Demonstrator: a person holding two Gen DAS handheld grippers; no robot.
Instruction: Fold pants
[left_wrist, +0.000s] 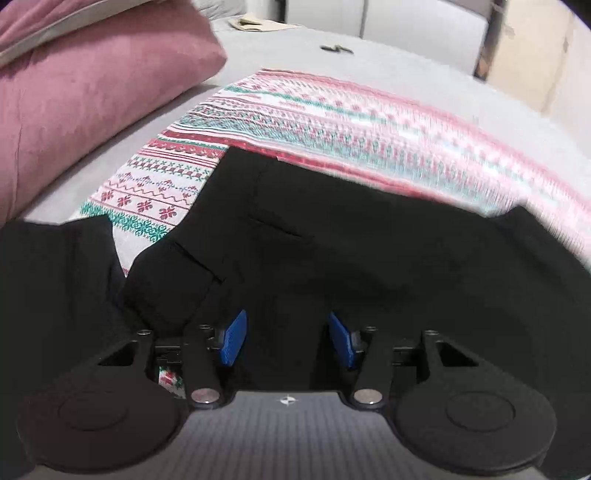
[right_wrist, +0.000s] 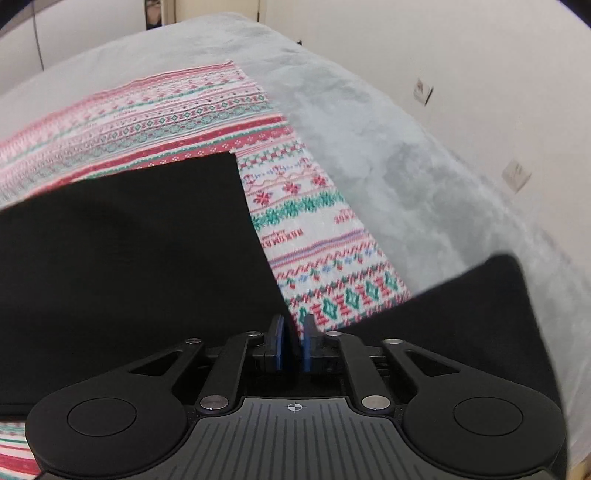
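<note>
Black pants (left_wrist: 332, 240) are lying across a patterned red, white and green blanket (left_wrist: 155, 192) on a grey bed (left_wrist: 332, 59).

Their long axis is running side to side, though both ends are getting cut off by the views. The left claw (left_wrist: 286, 338) is hovering released over the fabric; the right claw (right_wrist: 291, 345) is pinching a thin black fold at the pants' edge. A pink pillow (left_wrist: 92, 96) is sitting just beside the blanket.
</note>
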